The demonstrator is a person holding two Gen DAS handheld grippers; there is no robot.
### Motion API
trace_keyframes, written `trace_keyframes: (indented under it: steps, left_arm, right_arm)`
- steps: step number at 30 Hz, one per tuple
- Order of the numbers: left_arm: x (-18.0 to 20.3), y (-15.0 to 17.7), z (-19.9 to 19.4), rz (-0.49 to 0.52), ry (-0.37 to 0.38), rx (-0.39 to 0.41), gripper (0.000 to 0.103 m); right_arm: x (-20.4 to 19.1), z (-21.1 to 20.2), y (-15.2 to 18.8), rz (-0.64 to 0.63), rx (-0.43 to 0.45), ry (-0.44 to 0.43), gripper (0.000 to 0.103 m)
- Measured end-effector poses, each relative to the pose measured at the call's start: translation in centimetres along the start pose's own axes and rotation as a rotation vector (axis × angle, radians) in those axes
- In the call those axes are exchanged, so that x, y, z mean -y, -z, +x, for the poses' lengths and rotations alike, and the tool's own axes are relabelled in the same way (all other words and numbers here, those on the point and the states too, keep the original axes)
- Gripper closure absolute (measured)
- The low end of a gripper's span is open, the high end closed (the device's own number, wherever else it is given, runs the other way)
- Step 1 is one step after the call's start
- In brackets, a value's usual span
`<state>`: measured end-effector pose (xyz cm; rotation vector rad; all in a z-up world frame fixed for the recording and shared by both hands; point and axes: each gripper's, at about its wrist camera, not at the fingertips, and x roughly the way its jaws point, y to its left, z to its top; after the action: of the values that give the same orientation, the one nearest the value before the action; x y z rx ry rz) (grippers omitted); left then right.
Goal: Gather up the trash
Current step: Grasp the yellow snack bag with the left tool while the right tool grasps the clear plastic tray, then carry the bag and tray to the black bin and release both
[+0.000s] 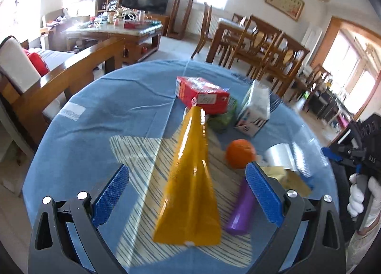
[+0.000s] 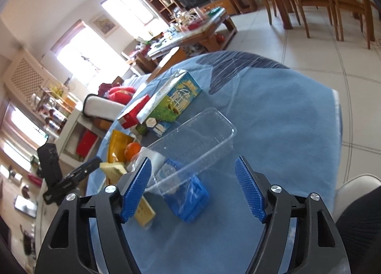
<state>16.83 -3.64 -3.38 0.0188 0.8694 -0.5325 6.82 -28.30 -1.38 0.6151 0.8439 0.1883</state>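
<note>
Pouch [image 1: 190, 183], yellow, lies lengthwise between open left tongs [image 1: 188, 193], narrowing away.

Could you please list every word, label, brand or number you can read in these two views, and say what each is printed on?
"DAS", roughly: small pale letters on the black device at the right edge of the left wrist view.
Green and blue carton: large pale characters, too tilted and blurred to read.
Red box: white label with print, too blurred.
White carton: markings, too small.
Yellow pouch: no text visible.
</note>
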Motion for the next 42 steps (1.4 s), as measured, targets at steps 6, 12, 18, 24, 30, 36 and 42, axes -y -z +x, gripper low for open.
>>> trace_keyframes:
  steps: [6, 12, 18, 24, 30, 36, 42]
  left_arm:
    - [-2.0, 1.3, 1.1, 0.038, -0.023, -0.058, 0.006]
    - [-1.9, 1.5, 1.9, 0.058, 0.007, -0.105, 0.018]
    - [-1.4, 1.4, 2.0, 0.135, -0.056, -0.115, 0.063]
    - [-1.7, 1.8, -0.7, 0.108, 0.036, -0.041, 0.069]
    - [-0.4, 2.1, -5.6, 0.096, 0.12, 0.09, 0.069]
    - [4.4, 2.3, -9.2, 0.128, 0.242, 0.155, 0.069]
    - [11.4, 2.6, -8.9, 0.222, 0.352, 0.151, 0.069]
  right_arm:
    - [0.3, 3.2, -0.4, 0.013, -0.052, 0.032, 0.041]
    - [0.6, 4.7, -0.3, -0.01, -0.074, 0.035, 0.063]
    - [0.1, 5.0, 0.4, -0.064, -0.073, 0.035, 0.092]
    - [-0.9, 4.0, 0.9, -0.1, -0.028, 0.015, 0.098]
    - [-1.3, 1.1, 0.8, -0.111, 0.035, -0.002, 0.1]
    - [-1.9, -3.9, 1.7, -0.155, 0.106, 0.011, 0.099]
    - [0.1, -10.7, 3.0, -0.154, 0.184, 0.047, 0.099]
